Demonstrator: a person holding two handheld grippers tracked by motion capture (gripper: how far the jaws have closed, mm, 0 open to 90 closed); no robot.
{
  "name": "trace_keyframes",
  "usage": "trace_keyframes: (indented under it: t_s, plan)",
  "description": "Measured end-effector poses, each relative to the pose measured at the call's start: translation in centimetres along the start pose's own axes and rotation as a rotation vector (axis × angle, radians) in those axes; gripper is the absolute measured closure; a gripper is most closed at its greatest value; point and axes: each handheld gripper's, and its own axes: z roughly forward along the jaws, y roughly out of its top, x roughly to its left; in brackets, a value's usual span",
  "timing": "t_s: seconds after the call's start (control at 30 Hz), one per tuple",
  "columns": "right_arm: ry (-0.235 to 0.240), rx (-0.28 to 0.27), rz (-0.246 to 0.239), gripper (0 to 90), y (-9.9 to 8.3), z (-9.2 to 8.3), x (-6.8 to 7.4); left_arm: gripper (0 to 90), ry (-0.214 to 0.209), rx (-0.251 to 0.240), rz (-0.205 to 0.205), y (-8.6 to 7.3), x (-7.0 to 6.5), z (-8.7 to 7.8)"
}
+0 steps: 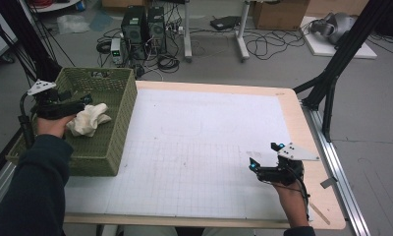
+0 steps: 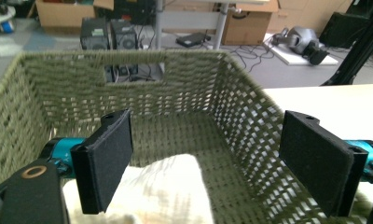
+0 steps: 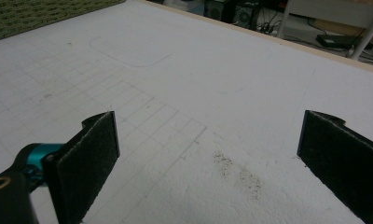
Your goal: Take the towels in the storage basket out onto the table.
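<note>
Woven green basket [image 1: 117, 105] at the far left already holds the cream cloth [image 1: 88, 119]; left gripper [image 1: 85, 100] hangs over it, jaws released. Right gripper [image 1: 263, 158], jaws spread, rests on the surface [image 1: 194, 147]; placing looks done

a pale wooden worktop [image 1: 302, 123] with rounded corners carries a large white sheet marked with a faint grid [image 1: 194, 147], which covers nearly all of it and leaves bare wood along the far and right edges. a green woven rectangular basket [image 1: 121, 123] sits at the worktop's left end, touching the sheet's left part.
</note>
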Motion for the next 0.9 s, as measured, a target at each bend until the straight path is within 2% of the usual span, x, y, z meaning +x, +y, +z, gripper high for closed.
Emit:
trace_keyframes:
  t_s: [0.07,0.13,0.23,0.43,0.53,0.63,0.7,0.8,0.9]
  plan:
    - [-0.002,0.003,0.001,4.6,0.0,0.0,0.0,18.4,-0.006,0.022,0.0,-0.3,0.1,0.6]
    - [-0.006,0.001,0.003,4.6,-0.1,-0.1,-0.2,18.6,-0.005,0.072,0.017,-0.8,0.1,1.2]
    - [-0.007,0.006,0.01,4.6,-0.2,-0.2,-0.3,18.3,0.01,0.141,0.017,-1.5,0.4,2.0]
    - [-0.007,0.007,0.004,4.6,-0.2,-0.2,-0.2,18.4,0.084,0.262,-0.001,-2.7,1.1,3.1]
    - [-0.004,0.011,0.002,4.6,-0.2,-0.1,-0.2,18.2,0.139,0.336,-0.015,-3.2,1.4,3.4]
    - [0.001,0.016,-0.001,4.6,-0.2,-0.1,-0.1,18.4,0.166,0.422,-0.059,-3.9,1.9,3.9]
    - [-0.001,0.018,0.002,4.6,-0.3,-0.1,-0.1,17.6,0.195,0.47,-0.074,-4.4,2.2,4.2]
    - [-0.001,0.016,0.0,4.6,-0.3,-0.1,-0.2,17.0,0.207,0.531,-0.066,-5.0,2.4,4.6]
    - [0.005,0.028,0.002,4.7,-0.4,0.0,-0.2,16.8,0.206,0.557,-0.058,-5.4,2.4,4.9]
